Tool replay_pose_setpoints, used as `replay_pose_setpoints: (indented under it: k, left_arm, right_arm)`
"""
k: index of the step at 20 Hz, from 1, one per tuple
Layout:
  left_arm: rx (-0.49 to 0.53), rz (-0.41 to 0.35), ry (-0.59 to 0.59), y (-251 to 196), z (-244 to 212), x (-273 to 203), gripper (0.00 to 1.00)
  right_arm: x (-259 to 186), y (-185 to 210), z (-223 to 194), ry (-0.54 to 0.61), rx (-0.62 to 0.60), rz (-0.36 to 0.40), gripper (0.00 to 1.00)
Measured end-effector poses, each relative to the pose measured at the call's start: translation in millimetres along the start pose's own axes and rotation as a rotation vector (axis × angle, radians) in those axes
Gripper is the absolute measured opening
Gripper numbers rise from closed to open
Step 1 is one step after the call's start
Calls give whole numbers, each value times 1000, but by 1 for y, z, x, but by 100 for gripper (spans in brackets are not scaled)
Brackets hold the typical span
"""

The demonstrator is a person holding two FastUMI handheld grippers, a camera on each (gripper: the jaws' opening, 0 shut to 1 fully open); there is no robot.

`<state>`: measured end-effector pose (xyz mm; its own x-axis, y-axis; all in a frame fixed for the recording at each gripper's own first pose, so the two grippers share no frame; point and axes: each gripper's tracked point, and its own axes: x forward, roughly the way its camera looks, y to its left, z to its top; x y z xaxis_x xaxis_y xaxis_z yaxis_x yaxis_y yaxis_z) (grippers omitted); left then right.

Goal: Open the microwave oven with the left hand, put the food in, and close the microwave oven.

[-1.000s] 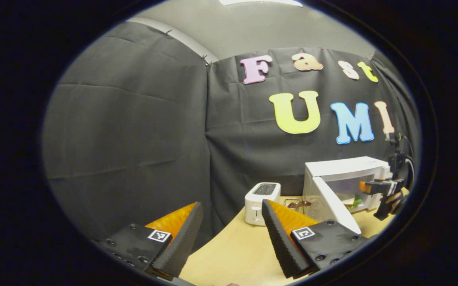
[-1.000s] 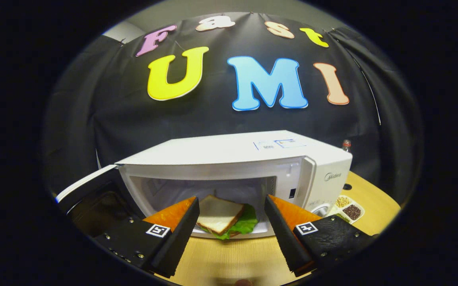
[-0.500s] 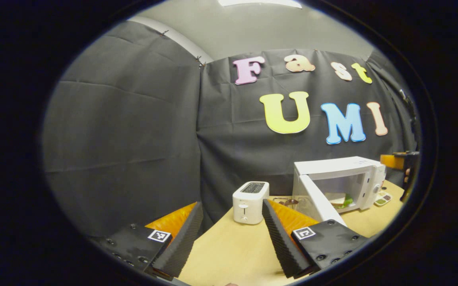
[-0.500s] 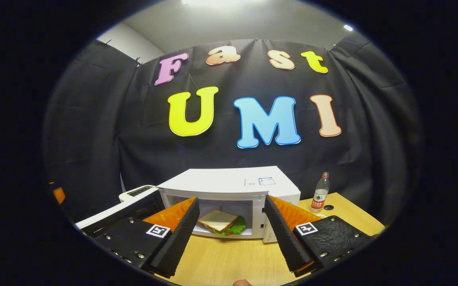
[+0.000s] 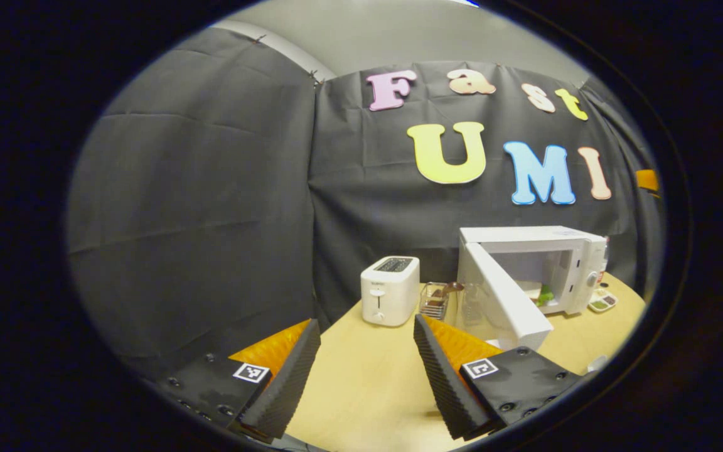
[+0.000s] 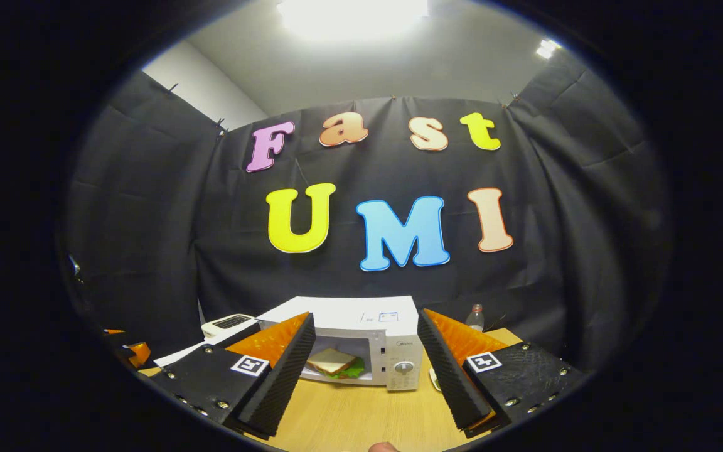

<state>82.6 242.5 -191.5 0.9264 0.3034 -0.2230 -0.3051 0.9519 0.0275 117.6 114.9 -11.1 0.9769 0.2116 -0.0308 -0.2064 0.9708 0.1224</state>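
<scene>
A white microwave [image 5: 556, 242] [image 6: 374, 317] stands at the back of the wooden table, its door [image 5: 504, 295] swung wide open to the left. Inside lies a sandwich [image 6: 333, 363] of white bread and green lettuce, of which a sliver [image 5: 540, 292] shows in the left gripper view. My left gripper [image 5: 361, 370] hangs open over the table, well short of the door. Farther back from the oven, my right gripper [image 6: 364, 370] is open with nothing between its fingers.
A white toaster [image 5: 390, 290] [image 6: 228, 323] stands left of the microwave, with a small wire rack [image 5: 437, 300] between them. A divided snack dish [image 5: 603, 301] and a plastic bottle [image 6: 474, 317] sit to the microwave's right. Bare table [image 5: 361, 376] lies in front.
My right gripper has pulled back and up from the microwave's mouth, leaving the sandwich inside. The left gripper has drifted and turned, bringing the toaster and open door more into its view.
</scene>
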Motion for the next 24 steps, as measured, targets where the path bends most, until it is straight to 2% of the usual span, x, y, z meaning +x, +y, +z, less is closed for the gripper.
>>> replay_pose_setpoints:
  k: [3,6,10,11,12,13,14,24]
  left_arm:
    - [19,-13,13,-15,-11,-1,89]
    - [9,-43,49,-35,-25,-2,68]
    - [-5,-21,77,-49,-39,-1,29]
    - [-11,-34,92,-56,-43,-2,13]
    - [-14,-44,104,-64,-46,-3,10]
    - [-7,-42,103,-66,-46,-4,12]
    - [-4,-44,105,-66,-45,-6,8]
    - [37,-102,90,-124,-37,-33,7]
  right_arm:
    - [-16,-18,13,-10,-4,-4,98]
    - [-31,-37,16,-14,-23,-18,98]
    - [-48,-58,19,-12,-20,-29,98]
    - [-52,-64,20,-11,-21,-33,98]
    - [-57,-71,20,-10,-26,-37,98]
    - [-61,-76,20,-9,-29,-41,98]
    - [-66,-80,20,-8,-29,-43,98]
    - [-107,-118,14,3,2,-47,98]
